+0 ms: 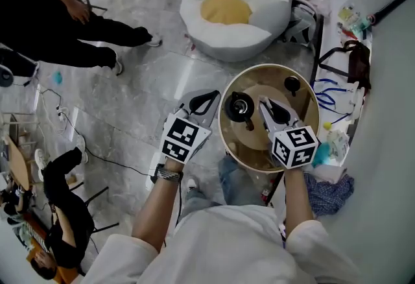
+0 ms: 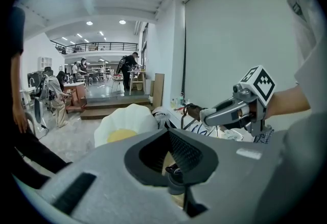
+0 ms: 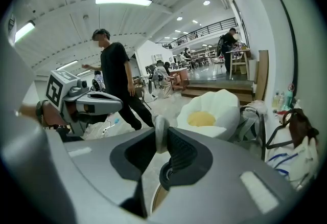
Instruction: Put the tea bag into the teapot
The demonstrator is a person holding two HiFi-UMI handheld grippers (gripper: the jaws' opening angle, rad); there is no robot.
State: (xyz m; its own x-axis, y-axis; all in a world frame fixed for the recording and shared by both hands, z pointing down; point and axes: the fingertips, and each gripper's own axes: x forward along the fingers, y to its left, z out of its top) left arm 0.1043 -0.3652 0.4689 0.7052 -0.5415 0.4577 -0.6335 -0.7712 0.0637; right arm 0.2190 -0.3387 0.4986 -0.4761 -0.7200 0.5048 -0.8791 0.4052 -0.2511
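Teapot (image 1: 240, 107) stands on round table (image 1: 249, 141) over marble floor (image 1: 139, 91).

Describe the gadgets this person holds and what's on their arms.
The left gripper and right gripper are grey with black-padded jaws; each carries a white cube printed with black square markers. Sleeves are white; a dark band circles the left wrist.

Your round table (image 1: 269, 76) has a tan top inside a paler rim. At its left side stands the black teapot (image 1: 240, 107), its mouth open. Toward the far right lies a small dark piece (image 1: 292, 85), possibly the lid, though it is too small to tell. It sits well apart from the pot.
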